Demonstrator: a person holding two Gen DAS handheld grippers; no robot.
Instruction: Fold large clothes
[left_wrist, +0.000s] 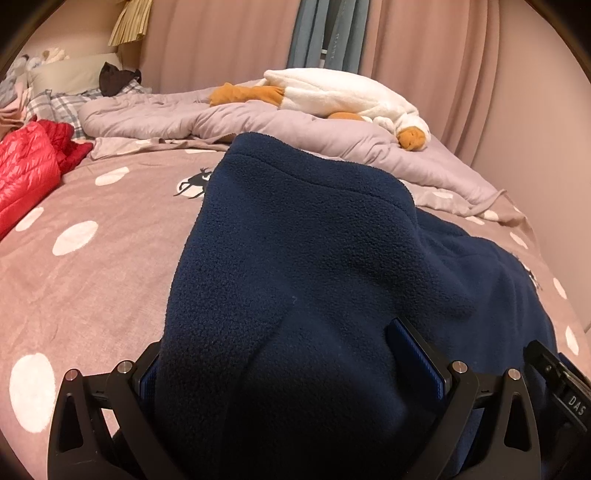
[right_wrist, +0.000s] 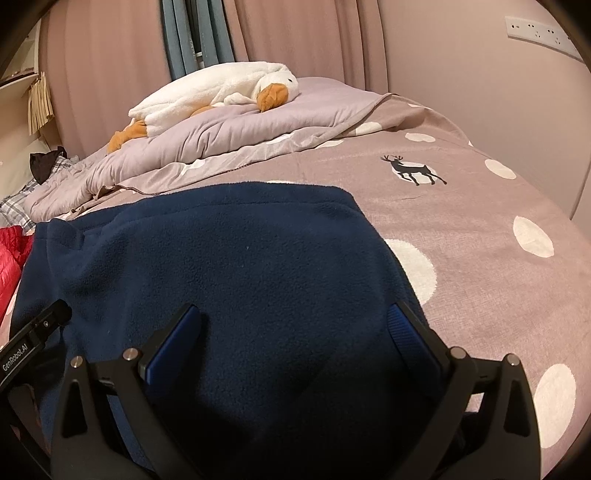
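Note:
A navy fleece garment (left_wrist: 314, 258) lies on the dotted mauve bed cover (left_wrist: 92, 277). In the left wrist view it humps up in a thick fold between the fingers of my left gripper (left_wrist: 280, 343), which stands open; the fabric hides most of the left finger. In the right wrist view the same fleece (right_wrist: 221, 251) lies flatter with a straight far hem. My right gripper (right_wrist: 295, 317) is open just over it, both blue pads spread wide. Each gripper's body shows at the edge of the other's view.
A red down jacket (left_wrist: 26, 166) lies at the left of the bed. A rumpled lilac quilt (right_wrist: 221, 129) with a white goose plush (right_wrist: 214, 85) runs along the far side, before pink curtains. Plaid pillows (left_wrist: 55, 103) sit far left. Bare bed cover (right_wrist: 461, 229) spreads to the right.

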